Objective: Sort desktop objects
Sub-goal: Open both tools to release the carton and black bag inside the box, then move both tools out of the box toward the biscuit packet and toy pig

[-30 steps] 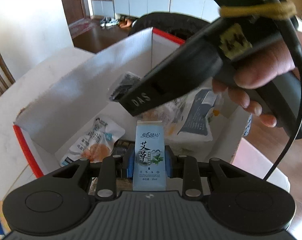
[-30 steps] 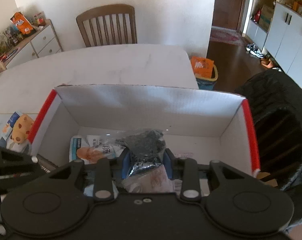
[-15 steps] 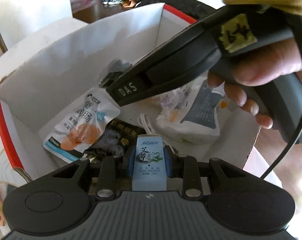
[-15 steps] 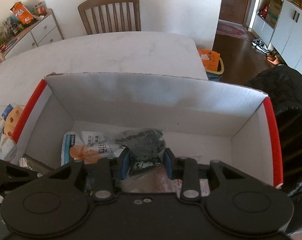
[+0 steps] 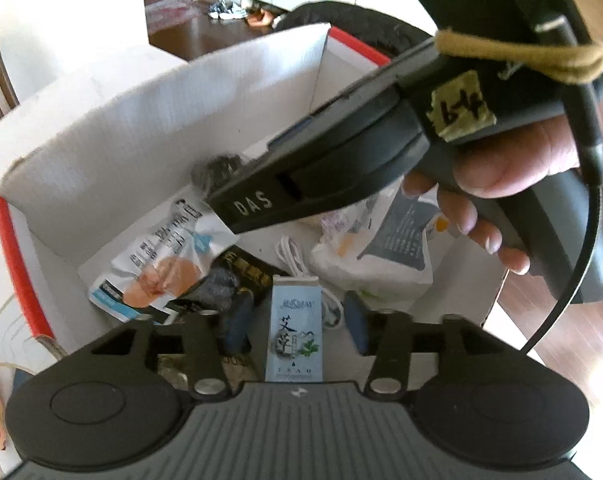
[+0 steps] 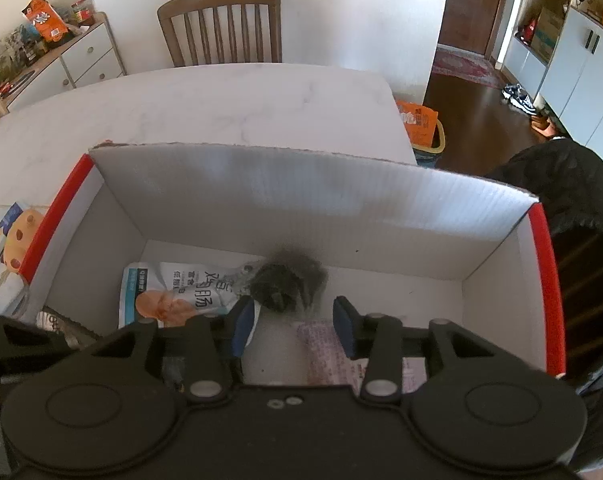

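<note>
1. Left gripper (image 5: 295, 326): fingers released, having just been opening. The pale blue carton (image 5: 294, 330) stands upright between the blue pads with a gap on each side, over the box floor.
2. Right gripper (image 6: 294, 326): fingers released, having just been opening. The dark crinkled packet (image 6: 287, 284) shows blurred just beyond the fingertips, clear of both pads; a pink-printed sachet (image 6: 327, 350) lies below the gap.
3. Person's hand (image 5: 513, 196): wrapped round the right gripper's handle, seen from the left wrist camera, above the box.
4. Box floor contents: white snack pouch (image 5: 157, 264) at left, black packet (image 5: 241, 276) beside it, white cable (image 5: 291, 254) in the middle, white bag (image 5: 377, 256) at right.
5. Cardboard box (image 6: 309, 200): white walls, red-edged side flaps, open-topped, on the white desk (image 6: 205, 108).
6. Wooden chair (image 6: 221, 26): at the desk's far edge.
</note>
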Motion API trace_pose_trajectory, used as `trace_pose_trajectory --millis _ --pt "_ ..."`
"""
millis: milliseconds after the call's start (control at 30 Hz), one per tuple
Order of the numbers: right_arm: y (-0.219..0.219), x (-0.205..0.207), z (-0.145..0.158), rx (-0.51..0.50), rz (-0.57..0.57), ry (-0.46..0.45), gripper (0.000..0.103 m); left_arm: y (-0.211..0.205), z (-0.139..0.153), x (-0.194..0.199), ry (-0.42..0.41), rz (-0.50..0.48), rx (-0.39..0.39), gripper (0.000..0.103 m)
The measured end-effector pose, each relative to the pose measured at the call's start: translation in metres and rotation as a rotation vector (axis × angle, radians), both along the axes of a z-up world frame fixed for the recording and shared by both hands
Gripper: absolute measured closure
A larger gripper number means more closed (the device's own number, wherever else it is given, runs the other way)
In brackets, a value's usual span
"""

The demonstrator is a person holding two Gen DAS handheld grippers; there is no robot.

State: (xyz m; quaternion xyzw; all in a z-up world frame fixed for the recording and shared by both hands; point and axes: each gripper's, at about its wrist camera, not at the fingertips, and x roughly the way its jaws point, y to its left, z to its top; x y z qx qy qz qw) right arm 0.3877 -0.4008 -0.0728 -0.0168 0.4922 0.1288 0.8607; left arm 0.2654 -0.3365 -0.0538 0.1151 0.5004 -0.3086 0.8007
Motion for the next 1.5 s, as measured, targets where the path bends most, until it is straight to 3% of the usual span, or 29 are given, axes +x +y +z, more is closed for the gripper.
trace_pose_trajectory --millis 233,633,1167,1267,1500 --pt "-0.010 -0.009 0.012 0.021 -0.008 -0.024 0.041 0.004 0.009 -0.002 -0.028 0.007 -0.026 0.048" --pt "-0.011 -0.028 0.035 0.044 -0.006 -0.059 0.039 -0.001 0.020 -0.012 -0.076 0.019 -0.067 0.048" --pt "-0.012 -0.069 0.068 0.090 -0.042 -0.128 0.036 0.029 0.055 -0.049 -0.148 0.048 -0.177 0.047" --pt "-0.011 -0.078 0.074 0.100 -0.048 -0.138 0.034 0.042 0.063 -0.058 -0.175 0.063 -0.192 0.039" --pt "0.002 -0.101 0.081 0.138 -0.063 -0.151 0.031 0.075 0.077 -0.071 -0.206 0.116 -0.214 0.035"
